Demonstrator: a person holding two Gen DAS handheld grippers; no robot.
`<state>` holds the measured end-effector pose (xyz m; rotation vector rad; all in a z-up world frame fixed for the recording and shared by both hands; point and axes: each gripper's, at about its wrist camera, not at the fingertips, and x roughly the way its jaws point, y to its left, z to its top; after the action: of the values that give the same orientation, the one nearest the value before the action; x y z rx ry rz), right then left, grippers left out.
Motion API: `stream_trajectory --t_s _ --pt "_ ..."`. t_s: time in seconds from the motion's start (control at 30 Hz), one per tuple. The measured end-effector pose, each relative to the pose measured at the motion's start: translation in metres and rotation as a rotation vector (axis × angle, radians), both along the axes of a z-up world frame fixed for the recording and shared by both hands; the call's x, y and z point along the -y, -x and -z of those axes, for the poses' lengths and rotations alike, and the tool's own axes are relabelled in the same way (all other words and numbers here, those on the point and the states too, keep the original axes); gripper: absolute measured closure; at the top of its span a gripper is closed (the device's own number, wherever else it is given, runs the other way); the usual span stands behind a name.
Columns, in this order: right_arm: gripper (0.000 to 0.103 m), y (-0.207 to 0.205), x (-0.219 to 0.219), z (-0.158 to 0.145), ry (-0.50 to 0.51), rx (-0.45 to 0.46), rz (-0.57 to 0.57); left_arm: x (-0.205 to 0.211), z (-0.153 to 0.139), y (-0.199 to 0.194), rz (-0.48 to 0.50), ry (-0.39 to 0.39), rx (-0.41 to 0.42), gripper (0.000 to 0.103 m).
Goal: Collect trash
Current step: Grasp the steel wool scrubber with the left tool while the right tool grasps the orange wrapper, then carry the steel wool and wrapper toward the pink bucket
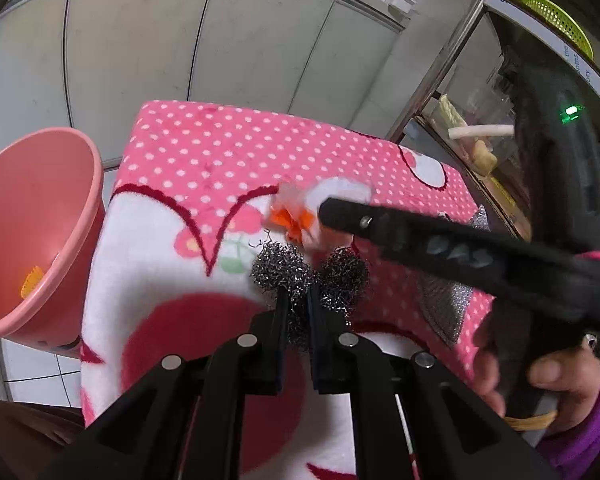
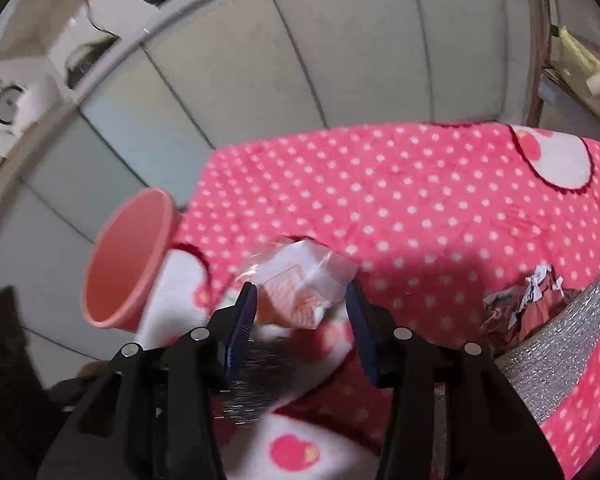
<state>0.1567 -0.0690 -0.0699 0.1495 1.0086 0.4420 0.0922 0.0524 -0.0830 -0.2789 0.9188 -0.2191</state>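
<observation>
Gripping a wad of steel wool [image 1: 310,276] between its closed jaws, the left tool [image 1: 298,308] hangs over the table [image 1: 204,152], which is covered in a pink polka-dot cloth. Only the left wrist view shows this grip clearly; in the right wrist view the steel wool [image 2: 256,372] is a grey blur at about 7 o'clock, under the right tool [image 2: 302,316]. That right tool stands open, its blue pads either side of a crumpled white and orange wrapper [image 2: 300,284] without clearly pinching it; the left view shows the same wrapper [image 1: 296,216] lying on the cloth at 12 o'clock from the steel wool, with the right tool's black tip [image 1: 340,210] just beside it. A pink bucket [image 1: 40,216] stands off the table's edge at 9 o'clock, holding a small orange scrap [image 1: 32,280] low inside; the right view sees the bucket [image 2: 128,260] but not its contents. Only the right view shows crumpled red and white trash [image 2: 528,300] at 3 o'clock, touching a silver glittery pad [image 2: 564,340]
</observation>
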Motion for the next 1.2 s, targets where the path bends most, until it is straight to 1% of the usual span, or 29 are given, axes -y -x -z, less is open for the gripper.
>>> stream_trajectory --t_s 0.1,0.17,0.23,0.33,0.37,0.43,0.5,0.63,0.7,0.83,1.0,1.2 --pt "0.056 0.0 0.007 0.002 -0.025 0.017 0.019 -0.005 0.002 0.0 0.006 0.003 -0.002 0.095" --pt "0.058 0.0 0.005 -0.001 -0.008 0.039 0.01 -0.008 0.002 0.0 0.006 0.005 -0.002 0.095" --pt "0.069 -0.002 0.004 -0.004 -0.003 0.052 -0.006 -0.01 0.001 0.002 0.007 0.012 0.002 0.095" --pt "0.078 0.001 0.004 -0.008 0.003 0.071 -0.011 -0.013 -0.003 0.006 0.002 0.007 0.019 0.096" --pt "0.083 0.002 0.006 -0.011 0.0 0.077 -0.009 -0.014 -0.005 0.008 0.001 0.007 0.025 0.096" --pt "0.084 0.005 0.009 -0.016 -0.012 0.091 0.002 -0.018 -0.01 0.011 -0.004 0.011 0.037 0.096" --pt "0.084 0.01 0.012 -0.026 -0.015 0.124 0.016 -0.022 -0.016 0.015 -0.009 0.011 0.054 0.096" --pt "0.085 0.015 0.02 -0.043 -0.007 0.182 0.053 -0.027 -0.028 0.022 -0.02 -0.011 0.096 0.098" --pt "0.085 0.015 0.026 -0.049 -0.015 0.189 0.069 -0.031 -0.035 0.026 -0.039 -0.031 0.123 0.098" --pt "0.085 0.016 0.032 -0.062 -0.023 0.218 0.088 -0.045 -0.048 0.03 -0.078 -0.019 0.157 0.098" --pt "0.085 0.019 0.012 -0.076 -0.036 0.252 0.045 -0.067 -0.065 0.036 -0.152 -0.044 0.216 0.098" --pt "0.085 0.024 -0.033 -0.086 -0.027 0.298 -0.049 -0.099 -0.081 0.044 -0.277 -0.097 0.269 0.098"
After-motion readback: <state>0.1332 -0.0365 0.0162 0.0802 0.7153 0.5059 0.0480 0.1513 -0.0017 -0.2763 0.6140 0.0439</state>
